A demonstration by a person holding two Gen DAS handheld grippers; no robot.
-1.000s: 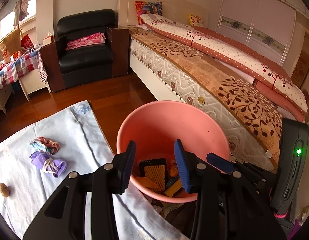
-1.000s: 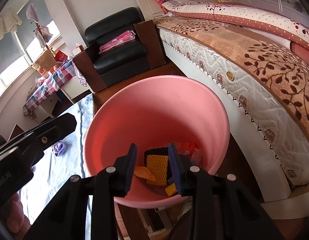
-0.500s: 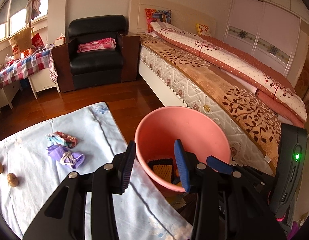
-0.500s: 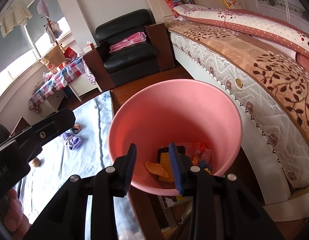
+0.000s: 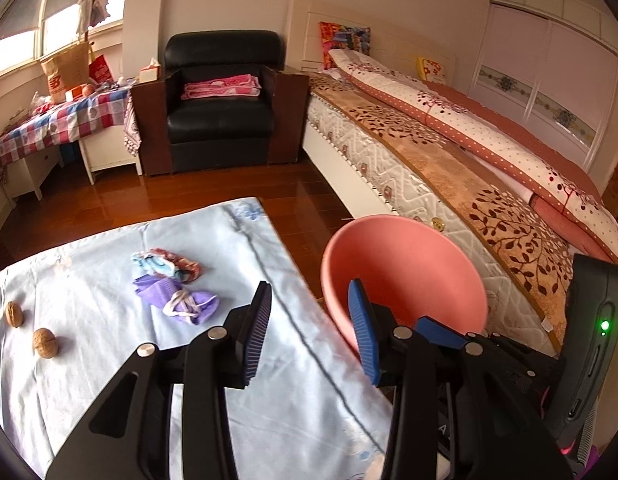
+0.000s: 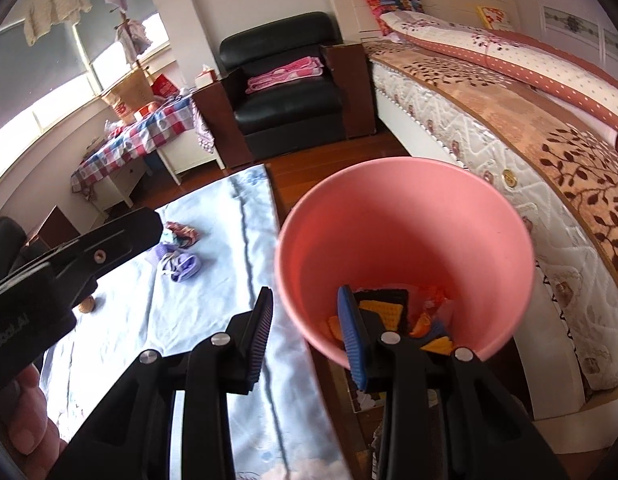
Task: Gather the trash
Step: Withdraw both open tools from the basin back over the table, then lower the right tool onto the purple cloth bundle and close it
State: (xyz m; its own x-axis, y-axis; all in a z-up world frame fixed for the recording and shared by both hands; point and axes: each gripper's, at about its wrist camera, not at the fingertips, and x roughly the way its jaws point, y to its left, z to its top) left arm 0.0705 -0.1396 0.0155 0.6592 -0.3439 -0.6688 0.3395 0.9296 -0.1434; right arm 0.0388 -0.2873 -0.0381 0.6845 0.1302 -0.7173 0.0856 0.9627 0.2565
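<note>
A pink bucket [image 6: 405,232] stands on the floor just past the table's right edge, between table and bed. Inside it lie a yellow-and-black sponge [image 6: 385,308] and orange scraps. The pink bucket [image 5: 405,276] shows only its inner wall in the left wrist view. On the light blue tablecloth [image 5: 109,340] lie a purple crumpled wad [image 5: 177,300], a multicoloured wad [image 5: 169,264] and two walnuts [image 5: 45,342]. My left gripper [image 5: 309,300] hangs open and empty over the table's right edge. My right gripper [image 6: 305,312] is open and empty at the bucket's near rim.
A bed [image 5: 449,168] with a patterned quilt runs along the right, close to the bucket. A black armchair [image 5: 221,108] and a side table with a checked cloth [image 5: 61,120] stand at the back. Wooden floor [image 5: 229,188] lies between. A person's hand [image 6: 25,420] holds the left gripper.
Both grippers have drawn back and to the left from above the bucket. The bucket now sits further right in both views, and more of the table with the wads and walnuts shows.
</note>
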